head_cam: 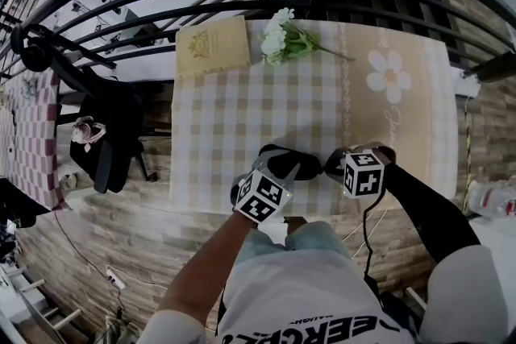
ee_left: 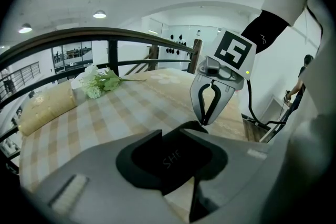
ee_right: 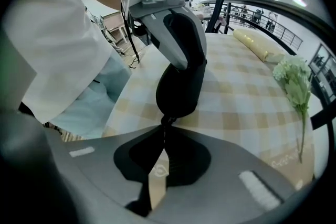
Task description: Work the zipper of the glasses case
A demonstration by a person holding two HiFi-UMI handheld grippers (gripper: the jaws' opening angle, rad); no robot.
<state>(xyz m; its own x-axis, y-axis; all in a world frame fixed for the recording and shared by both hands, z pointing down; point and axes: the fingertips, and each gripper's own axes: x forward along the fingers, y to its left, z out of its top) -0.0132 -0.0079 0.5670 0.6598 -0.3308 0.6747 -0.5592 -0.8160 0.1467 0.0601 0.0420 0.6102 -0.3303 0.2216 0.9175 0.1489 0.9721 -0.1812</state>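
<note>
With the left tool (ee_right: 181, 68) clamping the case (ee_right: 178, 94) between its jaws, the right tool (ee_right: 160, 134), pinched tight on the pull (ee_right: 167, 119) at the case's near end, should be drawing steadily along the zipper while the left is bracing.

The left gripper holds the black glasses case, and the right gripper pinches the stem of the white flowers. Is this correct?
No. The right gripper pinches the zipper pull of the black glasses case, as the right gripper view shows. The left gripper does hold the case.
</note>
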